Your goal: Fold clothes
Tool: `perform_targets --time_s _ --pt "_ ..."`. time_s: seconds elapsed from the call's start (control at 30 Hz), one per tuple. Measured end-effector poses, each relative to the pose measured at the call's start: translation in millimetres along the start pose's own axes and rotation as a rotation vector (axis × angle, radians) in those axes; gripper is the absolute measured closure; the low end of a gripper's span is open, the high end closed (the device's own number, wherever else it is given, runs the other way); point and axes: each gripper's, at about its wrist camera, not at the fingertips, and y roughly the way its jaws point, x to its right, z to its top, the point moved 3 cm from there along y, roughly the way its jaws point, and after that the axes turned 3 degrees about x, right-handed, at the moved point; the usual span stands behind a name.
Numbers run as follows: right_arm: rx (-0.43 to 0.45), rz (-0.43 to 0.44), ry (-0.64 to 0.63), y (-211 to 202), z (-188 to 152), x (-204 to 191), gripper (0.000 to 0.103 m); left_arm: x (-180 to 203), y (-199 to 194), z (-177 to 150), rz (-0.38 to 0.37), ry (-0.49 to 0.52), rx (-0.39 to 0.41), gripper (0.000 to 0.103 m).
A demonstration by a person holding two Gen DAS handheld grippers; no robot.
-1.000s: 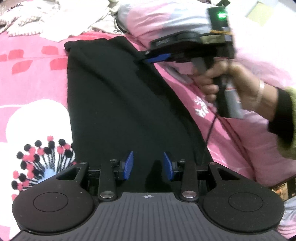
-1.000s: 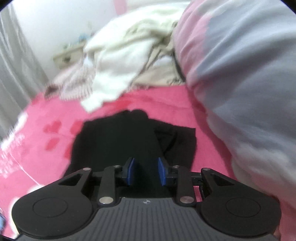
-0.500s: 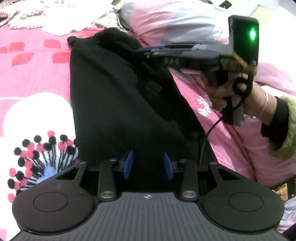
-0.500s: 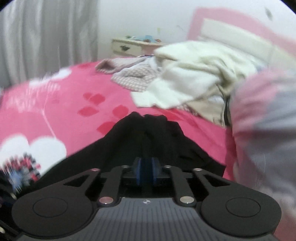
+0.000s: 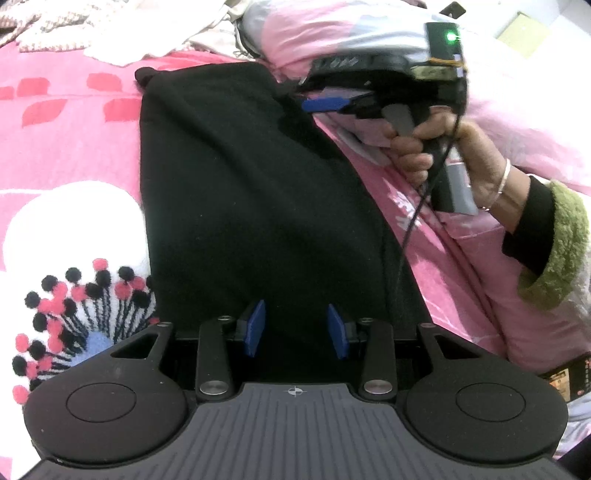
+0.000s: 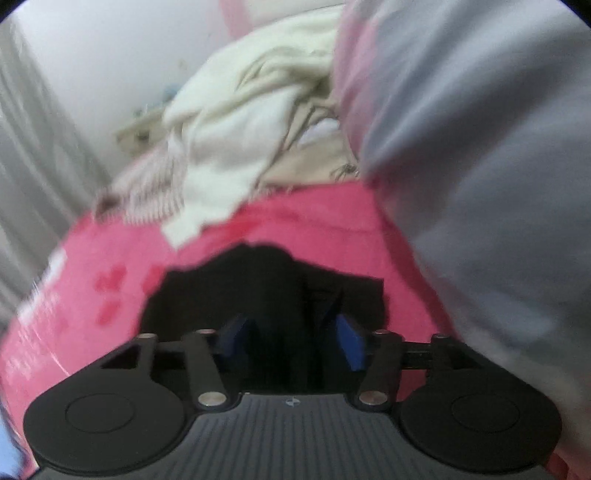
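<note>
In your left wrist view, the black garment (image 5: 251,192) lies as a long folded strip on the pink floral bedspread (image 5: 66,147), running from just in front of the camera away toward the far end of the bed. Your left gripper (image 5: 295,330) hangs over its near end with the blue pads (image 5: 255,326) standing apart and only black cloth showing between them; nothing is clamped. At the strip's far right corner you hold the right gripper (image 5: 332,103) side-on in your right hand (image 5: 454,158), with a bracelet and a green-cuffed dark sleeve (image 5: 546,251) at the wrist. One blue finger shows there, close to the garment's edge, but you cannot judge its spread from this angle. Behind it lies a pink and grey quilt (image 5: 369,26), and pale clothes (image 5: 110,33) are piled at the top left.

In your right wrist view, which is blurred, the right gripper (image 6: 291,341) has its blue pads well apart, with the far end of the black garment (image 6: 258,288) under and ahead of them on the pink bedspread (image 6: 110,280). A heap of cream clothes (image 6: 243,125) sits beyond, touching the bedspread's far edge. The pink and grey quilt (image 6: 480,147) fills the right side.
</note>
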Motion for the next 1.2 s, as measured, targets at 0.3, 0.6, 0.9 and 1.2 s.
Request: perform_targets --time_s 0.3,0.6,0.9,1.2 --pt "0.077 0.172 -0.743 -34 -56 -126 0.077 -3 -4 0 -0.011 -0.015 -0.003 0.065" --pt "0.112 0.248 -0.293 -55 -13 -74 0.058 -6 -7 2 -0.023 -0.033 0.002 0.065" --pt "0.006 0.069 -0.049 1 3 -6 0.066 -6 -9 6 -0.022 -0.025 0.003 0.064" --pt "0.064 0.183 -0.425 -25 -23 -80 0.1 -4 -11 6 -0.019 -0.031 0.003 0.064"
